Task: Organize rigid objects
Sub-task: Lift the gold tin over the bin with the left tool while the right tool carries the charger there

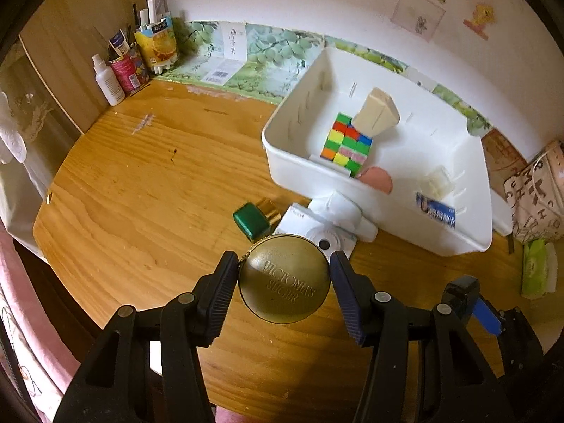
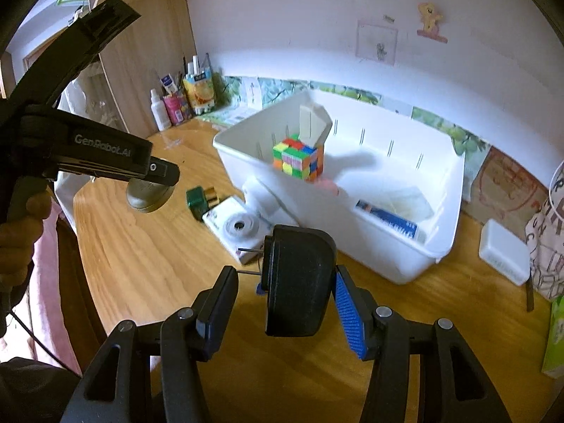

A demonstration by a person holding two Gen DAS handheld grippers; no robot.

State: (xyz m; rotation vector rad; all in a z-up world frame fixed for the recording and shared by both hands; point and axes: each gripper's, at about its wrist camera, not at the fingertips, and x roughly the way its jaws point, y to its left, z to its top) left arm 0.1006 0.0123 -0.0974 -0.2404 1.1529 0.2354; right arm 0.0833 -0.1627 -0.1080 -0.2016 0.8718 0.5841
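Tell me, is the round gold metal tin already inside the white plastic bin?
No, the round gold metal tin is gripped by the left gripper above the table.

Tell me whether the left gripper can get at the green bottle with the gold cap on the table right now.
Probably not yet. The left gripper is already shut on a round gold tin, so its fingers have no room. The green bottle with the gold cap lies uncovered on the wooden table, so the path looks free.

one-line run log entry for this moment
left gripper: shut on gold tin, lifted | right gripper: shut on black object | white bin: holds cube | green bottle: on table
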